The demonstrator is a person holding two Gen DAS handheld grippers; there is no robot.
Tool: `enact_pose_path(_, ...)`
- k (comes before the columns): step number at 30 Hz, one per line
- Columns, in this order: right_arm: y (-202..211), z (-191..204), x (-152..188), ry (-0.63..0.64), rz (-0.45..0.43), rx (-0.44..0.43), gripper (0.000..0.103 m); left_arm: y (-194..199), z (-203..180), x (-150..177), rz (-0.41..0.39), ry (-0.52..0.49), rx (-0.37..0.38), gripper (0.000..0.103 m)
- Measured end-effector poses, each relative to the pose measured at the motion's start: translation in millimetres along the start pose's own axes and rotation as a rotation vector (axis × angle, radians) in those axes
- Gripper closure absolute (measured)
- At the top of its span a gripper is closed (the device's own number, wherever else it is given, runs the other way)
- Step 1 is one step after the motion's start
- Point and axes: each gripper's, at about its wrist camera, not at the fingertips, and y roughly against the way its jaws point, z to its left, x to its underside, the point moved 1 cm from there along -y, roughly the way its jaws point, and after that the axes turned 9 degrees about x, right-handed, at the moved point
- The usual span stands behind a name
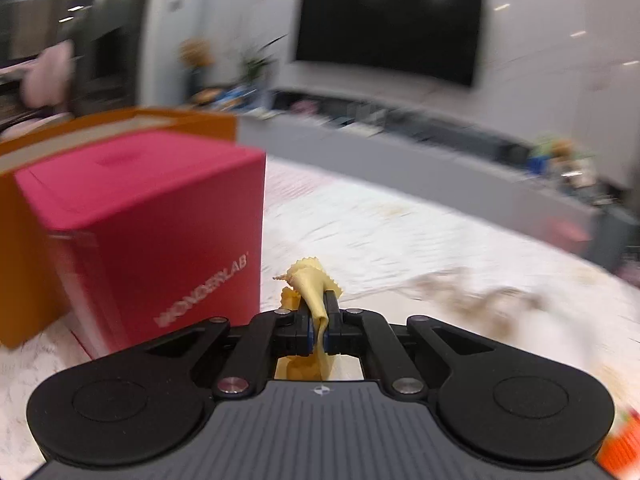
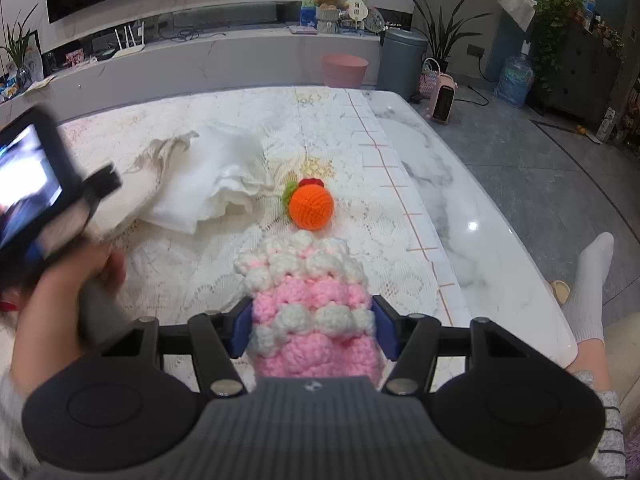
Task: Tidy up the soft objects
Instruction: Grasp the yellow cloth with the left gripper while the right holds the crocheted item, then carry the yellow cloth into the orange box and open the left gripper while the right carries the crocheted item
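In the left wrist view my left gripper (image 1: 319, 312) is shut on a thin yellow cloth (image 1: 310, 286) with a pinked edge, which sticks out above and hangs below the pads. A pink box (image 1: 152, 224) stands just to its left, in front of an orange box (image 1: 24, 248). In the right wrist view my right gripper (image 2: 312, 324) is shut on a pink and white crocheted piece (image 2: 308, 300), held over the lace-covered table. An orange crocheted ball (image 2: 311, 206) with a green leaf lies just beyond it. A white cloth (image 2: 208, 184) lies crumpled further left.
The other hand with its gripper body (image 2: 36, 196) is blurred at the left of the right wrist view. The marble table's edge (image 2: 500, 248) runs along the right, with a socked foot (image 2: 592, 280) beside it. A pink bin (image 2: 345, 70) and grey bin (image 2: 402, 60) stand beyond.
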Motion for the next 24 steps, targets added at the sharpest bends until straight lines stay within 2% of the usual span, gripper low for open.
enact_pose_path(2,1,-1,0,-0.012,0.006,-0.001,0.043,24,12,4,-0.009,-0.009,0.106,0.099)
enact_pose_path(4,0,0,0,-0.016,0.006,0.001,0.043,43,30,8,0.019,-0.023,0.290,0.099)
enact_pose_path(6,0,2,2,-0.011,0.004,0.002,0.043,53,51,13,0.053,0.010,0.477,0.099)
enact_pose_path(8,1,6,5,0.005,0.002,0.003,0.043,54,66,16,0.089,0.054,0.557,0.099)
enact_pose_path(12,5,9,9,0.033,-0.008,0.008,0.043,50,71,14,0.122,0.020,0.566,0.099)
enact_pose_path(14,7,9,8,0.035,-0.013,0.004,0.043,52,74,10,0.141,0.033,0.583,0.099)
enact_pose_path(19,8,9,7,0.043,-0.020,-0.008,0.043,77,70,2,0.069,-0.057,0.587,0.099)
enact_pose_path(24,12,8,8,0.054,-0.030,-0.018,0.043,98,66,-24,-0.021,-0.122,0.611,0.099)
